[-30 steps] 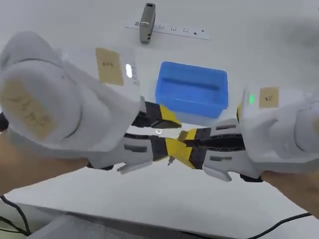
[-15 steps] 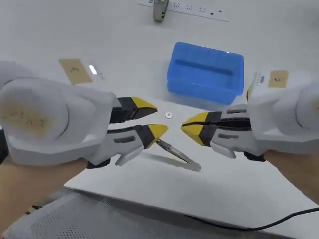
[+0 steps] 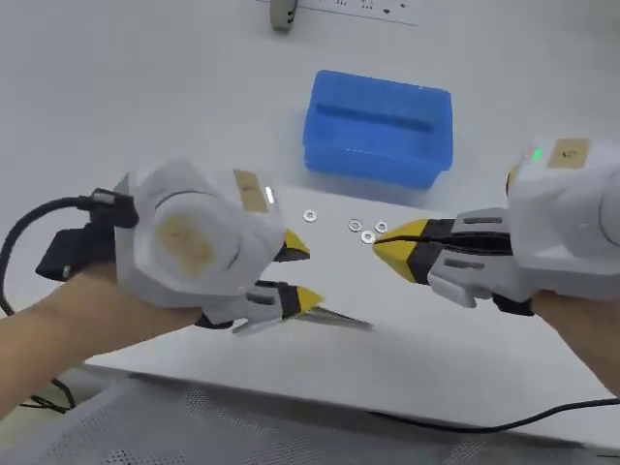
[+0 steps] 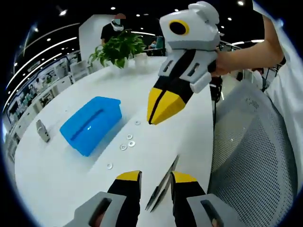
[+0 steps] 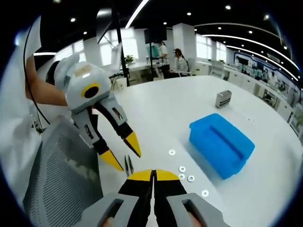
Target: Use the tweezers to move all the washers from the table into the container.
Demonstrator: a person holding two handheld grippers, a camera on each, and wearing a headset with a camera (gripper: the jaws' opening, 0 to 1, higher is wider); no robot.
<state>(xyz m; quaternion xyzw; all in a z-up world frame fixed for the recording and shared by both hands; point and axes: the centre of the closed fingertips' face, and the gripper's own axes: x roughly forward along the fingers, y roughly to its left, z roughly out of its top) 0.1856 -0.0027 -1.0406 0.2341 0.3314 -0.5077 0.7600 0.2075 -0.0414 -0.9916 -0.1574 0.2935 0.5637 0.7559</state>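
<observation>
The blue container (image 3: 378,126) stands at the back of the white table (image 3: 145,116). Several small washers (image 3: 368,236) lie in front of it, also seen as washers (image 4: 129,137) and washers (image 5: 182,169). The metal tweezers (image 3: 337,316) lie flat near the table's front edge. My left gripper (image 3: 302,273) is open, and the tweezers (image 4: 162,185) lie between its jaws without being pinched. My right gripper (image 3: 380,246) is shut on nothing and hovers to the right of the washers. From the right gripper view, the left gripper (image 5: 124,152) stands over the tweezers (image 5: 128,165).
A grey adapter (image 3: 283,12) sits on a power strip at the table's far edge. A grey mesh surface (image 3: 194,426) lies below the front edge, where a black cable (image 3: 455,422) runs. A potted plant (image 4: 116,47) stands far off on the table.
A second ago the two grippers were close together. They have drawn apart, and the left one has dropped and turned onto the tweezers lying on the table. The head camera has shifted.
</observation>
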